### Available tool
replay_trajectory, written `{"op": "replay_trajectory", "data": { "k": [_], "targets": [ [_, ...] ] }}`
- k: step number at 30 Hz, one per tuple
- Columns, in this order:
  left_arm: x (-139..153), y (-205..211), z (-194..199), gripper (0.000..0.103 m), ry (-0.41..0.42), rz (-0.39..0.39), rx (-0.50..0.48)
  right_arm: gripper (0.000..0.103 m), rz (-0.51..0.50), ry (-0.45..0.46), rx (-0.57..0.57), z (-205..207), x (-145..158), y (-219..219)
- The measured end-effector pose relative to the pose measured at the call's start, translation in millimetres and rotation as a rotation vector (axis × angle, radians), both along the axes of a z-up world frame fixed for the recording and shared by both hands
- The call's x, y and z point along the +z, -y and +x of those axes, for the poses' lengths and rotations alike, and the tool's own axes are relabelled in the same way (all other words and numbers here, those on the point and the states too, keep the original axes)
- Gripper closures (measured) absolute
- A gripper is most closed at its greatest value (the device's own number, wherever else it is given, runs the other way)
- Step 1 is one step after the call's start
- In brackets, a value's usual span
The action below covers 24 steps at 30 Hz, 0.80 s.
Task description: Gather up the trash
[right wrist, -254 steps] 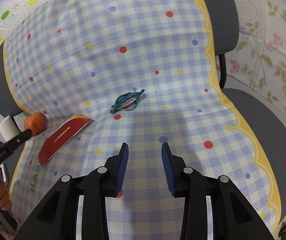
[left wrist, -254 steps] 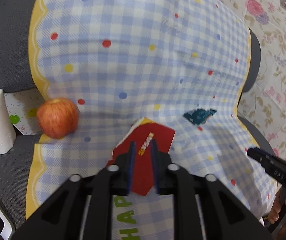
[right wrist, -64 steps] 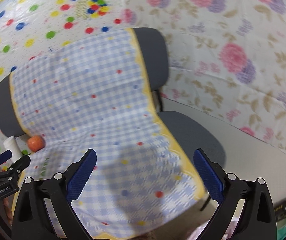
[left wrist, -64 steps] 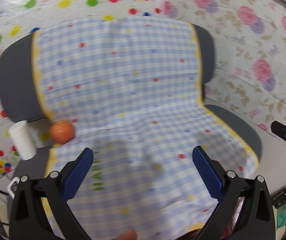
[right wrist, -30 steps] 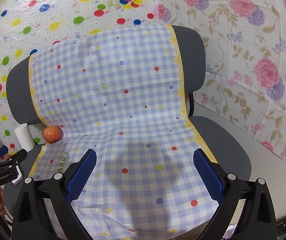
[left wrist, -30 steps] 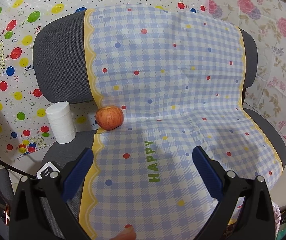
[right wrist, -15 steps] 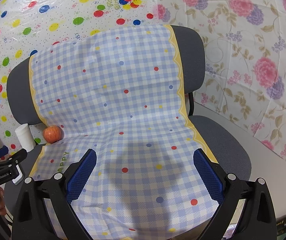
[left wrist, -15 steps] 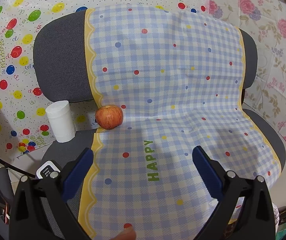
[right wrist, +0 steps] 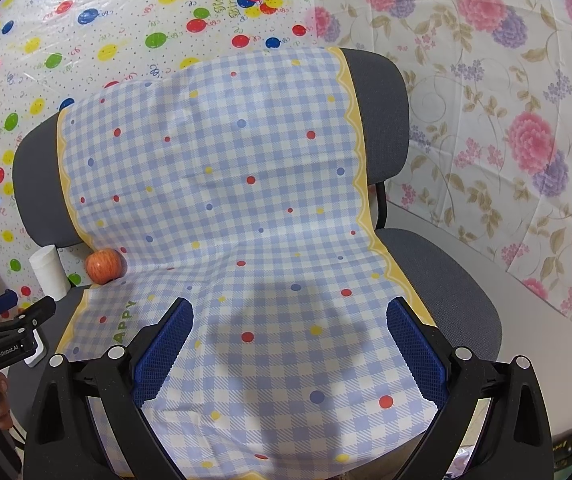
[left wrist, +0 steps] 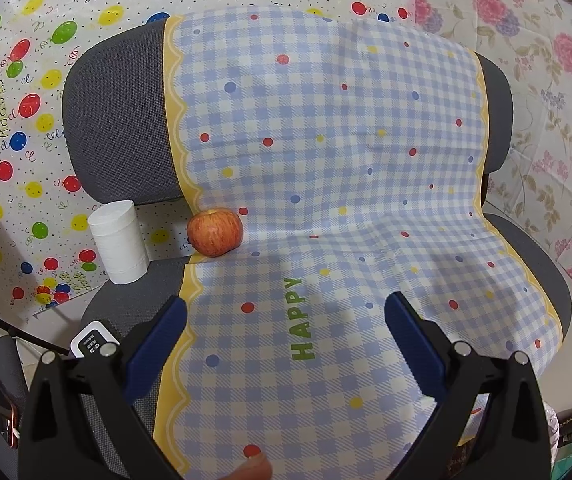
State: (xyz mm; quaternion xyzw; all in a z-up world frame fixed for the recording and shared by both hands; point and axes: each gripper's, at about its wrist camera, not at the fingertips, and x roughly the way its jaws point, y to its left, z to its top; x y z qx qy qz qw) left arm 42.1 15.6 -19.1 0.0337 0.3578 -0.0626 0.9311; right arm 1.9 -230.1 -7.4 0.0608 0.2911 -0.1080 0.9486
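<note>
Apple (left wrist: 214,232) on checked cloth (left wrist: 326,184); paper roll (left wrist: 117,242) beside, on chair (left wrist: 119,120).

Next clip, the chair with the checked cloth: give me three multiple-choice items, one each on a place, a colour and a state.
1. Where does the apple lie?
A. at the crease between seat and backrest
B. inside the white paper roll
C. between the left gripper's fingers

2. What colour is the word HAPPY on the cloth?
A. red
B. green
C. black

3. How does the right gripper stand?
A. shut on the apple
B. shut on nothing
C. open

Key: 1 A, it sits beside the white paper roll; 2 B, green letters; 3 C, fingers wide apart, nothing between them.
</note>
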Motion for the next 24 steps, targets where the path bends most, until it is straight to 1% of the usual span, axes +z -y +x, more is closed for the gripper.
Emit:
{"op": "replay_trajectory", "data": {
  "k": [9,16,20,22,24],
  "targets": [
    [-1,2,-1,0.007,-0.001,0.003,-0.002,0.007,0.0,-0.001,0.002,0,0,1],
    [-1,1,-1,0.007,-0.004,0.005,0.004,0.007,0.004,-0.008,-0.002,-1,-6,3],
    [-2,-1,5,0.007,0.001,0.004,-0.007,0.007,0.012,-0.018,-0.002,3,-10,5],
    [-3,0,6,0.007,0.009,0.002,-0.025,0.007,0.022,-0.027,-0.004,6,-13,6],
    [-7,0,14,0.007,0.001,-0.008,-0.045,0.007,0.032,-0.039,-0.003,10,-19,10]
  ]
}}
